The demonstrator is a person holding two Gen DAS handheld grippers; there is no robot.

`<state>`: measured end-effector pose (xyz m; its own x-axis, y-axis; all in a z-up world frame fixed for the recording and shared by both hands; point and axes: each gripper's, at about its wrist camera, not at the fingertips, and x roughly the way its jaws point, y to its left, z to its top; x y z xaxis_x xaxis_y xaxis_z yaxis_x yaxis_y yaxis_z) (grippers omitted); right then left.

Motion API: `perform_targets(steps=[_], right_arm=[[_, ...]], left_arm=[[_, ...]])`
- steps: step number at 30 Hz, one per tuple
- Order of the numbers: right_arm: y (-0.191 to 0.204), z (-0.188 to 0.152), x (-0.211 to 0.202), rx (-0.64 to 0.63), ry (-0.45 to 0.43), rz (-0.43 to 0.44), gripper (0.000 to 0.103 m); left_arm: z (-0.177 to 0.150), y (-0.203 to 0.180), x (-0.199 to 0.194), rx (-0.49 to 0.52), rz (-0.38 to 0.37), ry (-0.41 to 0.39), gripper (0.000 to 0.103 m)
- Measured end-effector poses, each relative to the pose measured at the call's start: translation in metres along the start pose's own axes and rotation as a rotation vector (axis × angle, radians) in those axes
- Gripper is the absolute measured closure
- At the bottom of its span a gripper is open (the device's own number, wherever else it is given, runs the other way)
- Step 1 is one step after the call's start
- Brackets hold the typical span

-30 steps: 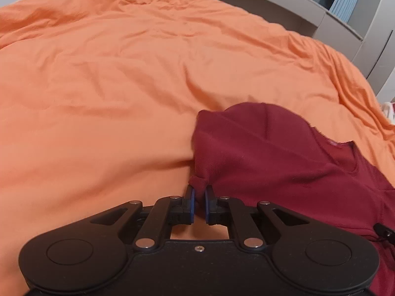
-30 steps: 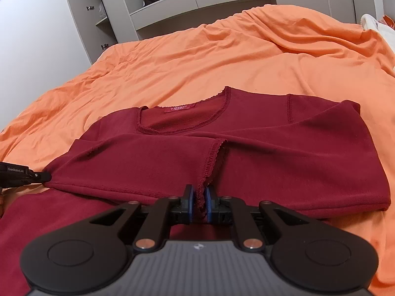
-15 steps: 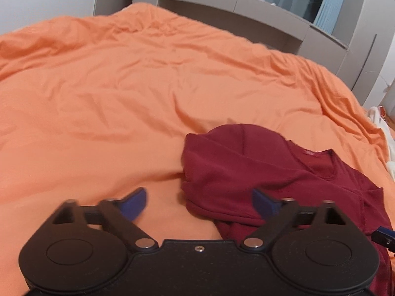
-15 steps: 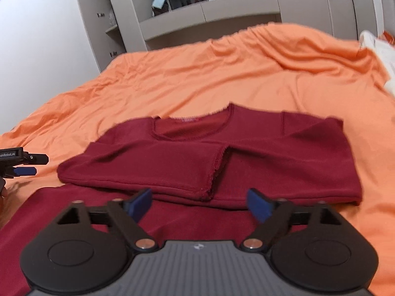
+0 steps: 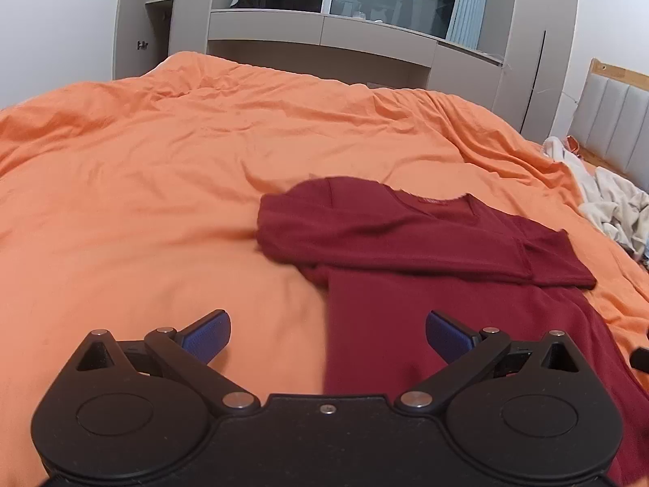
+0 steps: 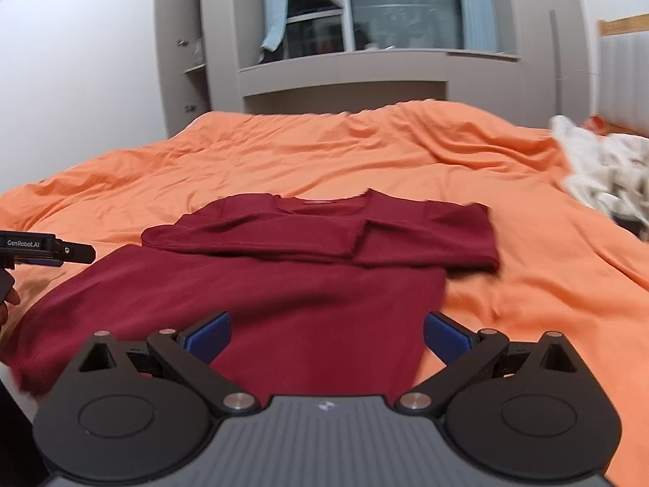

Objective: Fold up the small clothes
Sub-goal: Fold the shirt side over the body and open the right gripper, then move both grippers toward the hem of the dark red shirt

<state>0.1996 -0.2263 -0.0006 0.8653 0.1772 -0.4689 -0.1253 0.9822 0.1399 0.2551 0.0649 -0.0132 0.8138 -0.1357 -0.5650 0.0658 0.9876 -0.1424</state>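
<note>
Sleeves (image 6: pixel 324 235) are laid across the maroon top (image 6: pixel 259 308) mid-bed, both grippers (image 5: pixel 327 335) (image 6: pixel 326 335) held apart and empty, presumably for the hem fold.

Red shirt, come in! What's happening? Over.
Left claw open, right claw open. Red shirt flat on orange bed, sleeves folded across. Nothing blocking. Over.

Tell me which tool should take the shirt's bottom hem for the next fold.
Probably the right tool: it is open above the maroon shirt. The left tool straddles the shirt's edge and the orange bedcover.
</note>
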Motion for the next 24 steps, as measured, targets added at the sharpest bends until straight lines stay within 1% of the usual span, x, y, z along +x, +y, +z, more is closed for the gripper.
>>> perform_targets(steps=[4, 7, 9, 11, 13, 15, 16, 17, 18, 19, 23, 24], right_arm=[[0.0, -0.024, -0.041, 0.077, 0.0, -0.04, 0.0], [-0.005, -0.036, -0.061, 0.141, -0.006, -0.026, 0.001], [-0.007, -0.041, -0.068, 0.16, 0.003, -0.03, 0.007], [-0.008, -0.046, -0.07, 0.181, 0.015, -0.047, 0.02], [-0.01, -0.049, -0.07, 0.214, 0.028, -0.042, 0.024], [-0.01, -0.05, -0.069, 0.222, 0.038, -0.035, 0.028], [-0.009, -0.051, -0.07, 0.218, 0.039, -0.036, 0.036], [-0.008, -0.051, -0.07, 0.212, 0.042, -0.037, 0.051], [-0.007, -0.052, -0.069, 0.207, 0.048, -0.033, 0.059], [-0.006, -0.052, -0.068, 0.21, 0.053, -0.019, 0.072], [-0.007, -0.052, -0.077, 0.205, 0.025, -0.033, 0.093], [-0.009, -0.051, -0.081, 0.206, 0.014, -0.041, 0.093]], left_arm=[[-0.019, -0.004, -0.021, -0.019, -0.004, 0.008, 0.001], [-0.03, -0.007, -0.034, -0.023, -0.006, 0.019, 0.001], [-0.037, -0.009, -0.041, -0.019, 0.0, 0.026, 0.001], [-0.045, -0.009, -0.044, -0.015, 0.008, 0.036, 0.001], [-0.05, -0.009, -0.047, -0.013, 0.017, 0.043, 0.001], [-0.054, -0.007, -0.051, -0.013, 0.024, 0.039, 0.001], [-0.055, -0.006, -0.053, -0.013, 0.025, 0.036, 0.001], [-0.057, -0.006, -0.054, -0.014, 0.024, 0.034, 0.001], [-0.058, -0.005, -0.055, -0.014, 0.024, 0.034, 0.001], [-0.059, -0.005, -0.056, -0.013, 0.026, 0.035, 0.001], [-0.061, -0.007, -0.059, 0.0, 0.032, 0.037, 0.001], [-0.062, -0.008, -0.06, 0.003, 0.033, 0.038, 0.001]])
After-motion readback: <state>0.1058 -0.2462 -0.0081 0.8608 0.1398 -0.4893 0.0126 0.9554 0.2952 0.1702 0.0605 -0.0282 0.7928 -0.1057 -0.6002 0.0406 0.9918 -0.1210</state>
